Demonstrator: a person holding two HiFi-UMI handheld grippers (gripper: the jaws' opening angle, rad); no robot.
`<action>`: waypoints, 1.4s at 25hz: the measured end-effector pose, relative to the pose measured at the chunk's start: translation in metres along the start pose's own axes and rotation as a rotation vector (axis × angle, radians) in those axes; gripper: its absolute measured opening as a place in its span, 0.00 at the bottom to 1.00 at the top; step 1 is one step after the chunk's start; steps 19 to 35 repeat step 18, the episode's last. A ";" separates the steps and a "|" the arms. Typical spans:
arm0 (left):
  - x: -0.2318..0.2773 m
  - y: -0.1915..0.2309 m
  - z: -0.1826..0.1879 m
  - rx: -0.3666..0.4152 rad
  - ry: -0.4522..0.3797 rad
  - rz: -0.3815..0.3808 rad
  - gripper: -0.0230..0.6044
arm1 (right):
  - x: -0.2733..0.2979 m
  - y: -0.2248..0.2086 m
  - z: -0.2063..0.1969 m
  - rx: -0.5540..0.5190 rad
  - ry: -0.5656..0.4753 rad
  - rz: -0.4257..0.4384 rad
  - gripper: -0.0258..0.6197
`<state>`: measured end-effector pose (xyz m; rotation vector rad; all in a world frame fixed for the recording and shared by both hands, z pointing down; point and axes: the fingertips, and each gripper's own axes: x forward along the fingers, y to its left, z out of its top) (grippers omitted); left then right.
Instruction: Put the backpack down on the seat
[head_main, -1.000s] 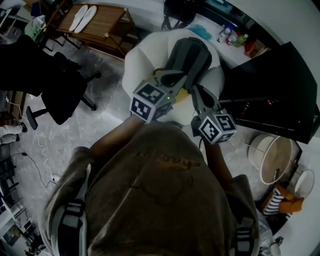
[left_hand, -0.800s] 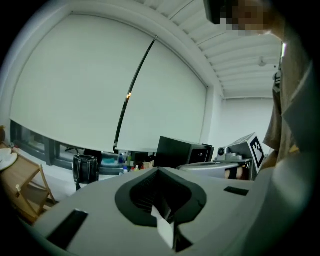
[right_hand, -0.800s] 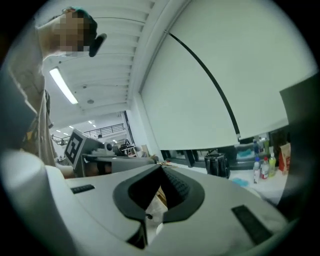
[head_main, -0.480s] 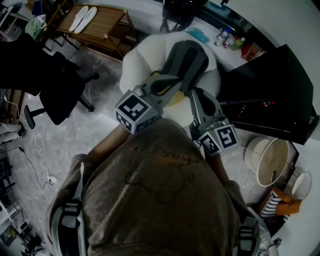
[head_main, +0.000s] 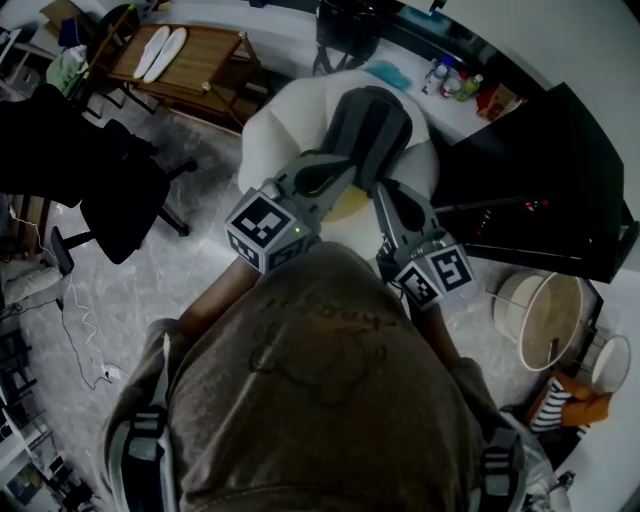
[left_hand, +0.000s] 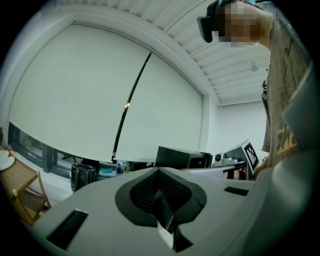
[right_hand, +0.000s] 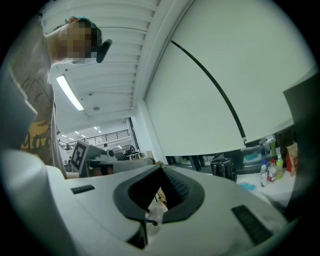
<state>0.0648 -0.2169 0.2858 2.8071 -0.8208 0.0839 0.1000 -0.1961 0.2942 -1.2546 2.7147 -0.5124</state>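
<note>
In the head view a dark grey backpack (head_main: 372, 118) lies on the round white seat (head_main: 278, 122). My left gripper (head_main: 335, 168) reaches to the backpack's near end, its marker cube close to the person's chest. My right gripper (head_main: 384, 192) sits just right of it, by the seat's near edge. Both gripper views tilt up at the ceiling and a window blind. In them the left gripper (left_hand: 159, 172) and the right gripper (right_hand: 161, 170) are shut with nothing held. The backpack is hidden in both gripper views.
A black office chair (head_main: 118, 190) stands left of the seat. A wooden table (head_main: 195, 60) is at the back left, a black desk (head_main: 545, 170) at the right, and bottles (head_main: 455, 75) behind. A round basket (head_main: 545, 318) and a floor cable (head_main: 78, 300) lie nearby.
Both grippers have drawn back a little toward the person, the left marker cube moving left and down. The backpack stays on the seat.
</note>
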 end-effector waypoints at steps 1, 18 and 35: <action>0.000 0.001 -0.001 -0.004 0.002 0.003 0.04 | 0.001 -0.001 0.000 0.005 0.001 -0.002 0.04; 0.002 0.009 -0.012 -0.043 0.019 0.044 0.04 | 0.003 -0.009 -0.011 0.046 0.030 -0.016 0.04; 0.002 0.009 -0.012 -0.043 0.019 0.044 0.04 | 0.003 -0.009 -0.011 0.046 0.030 -0.016 0.04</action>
